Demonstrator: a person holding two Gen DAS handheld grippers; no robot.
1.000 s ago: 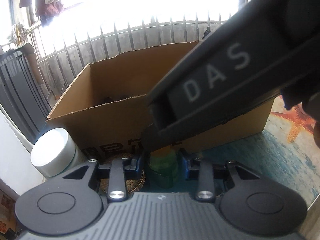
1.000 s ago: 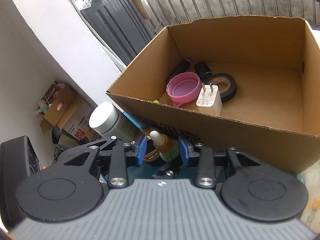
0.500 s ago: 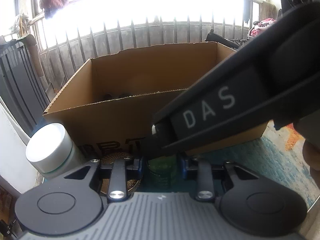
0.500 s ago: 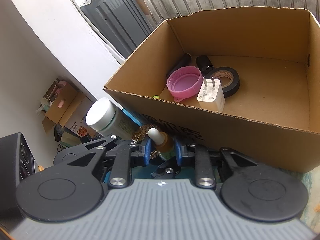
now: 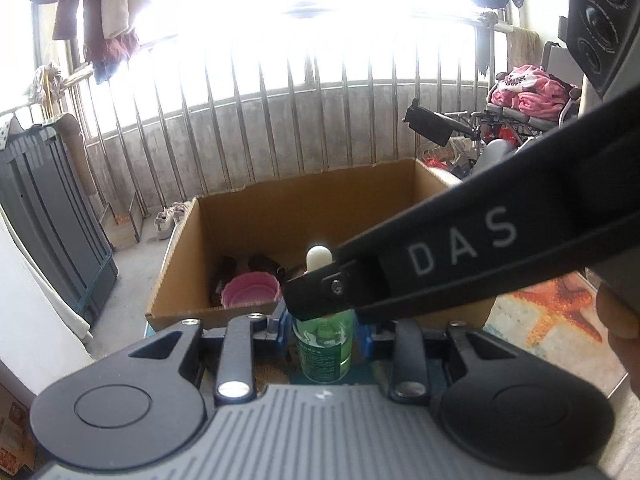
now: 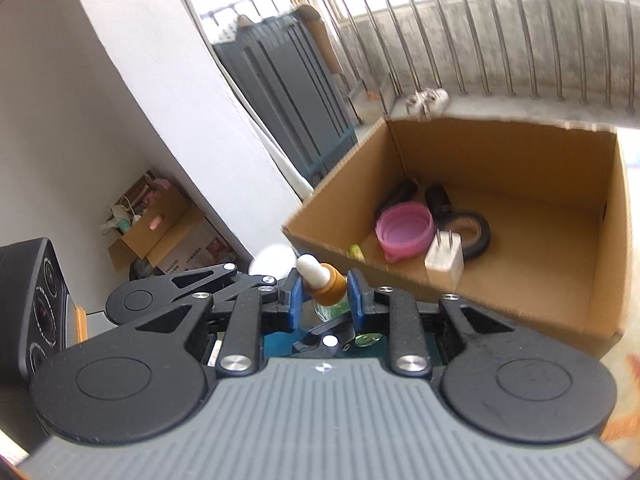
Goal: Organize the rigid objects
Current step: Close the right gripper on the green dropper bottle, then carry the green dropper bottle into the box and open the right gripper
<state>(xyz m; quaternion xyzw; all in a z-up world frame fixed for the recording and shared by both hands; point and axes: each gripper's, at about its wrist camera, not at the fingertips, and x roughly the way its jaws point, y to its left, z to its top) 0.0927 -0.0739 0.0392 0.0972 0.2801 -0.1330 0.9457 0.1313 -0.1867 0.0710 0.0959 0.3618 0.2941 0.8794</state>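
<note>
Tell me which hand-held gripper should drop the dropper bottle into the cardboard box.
Probably the right hand-held gripper: it pinches the dropper bottle by its neck from above, facing the cardboard box. The left hand-held gripper clamps the glass body.

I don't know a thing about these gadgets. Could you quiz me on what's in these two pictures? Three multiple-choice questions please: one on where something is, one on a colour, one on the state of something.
1. Where does the white plug adapter lie?
A. Inside the cardboard box
B. On the floor by the railing
C. Between the grippers

2. What colour is the collapsed silicone cup in the box?
A. Blue
B. Pink
C. Yellow

3. How is the dropper bottle held?
A. It lies loose in the box
B. It stands alone, untouched
C. Both grippers are closed on it

Answers:
1. A: the adapter rests on the box floor beside the black tape roll.
2. B: it is plainly pink in both views.
3. C: the left gripper clamps its green body, the right gripper its amber neck.
</note>
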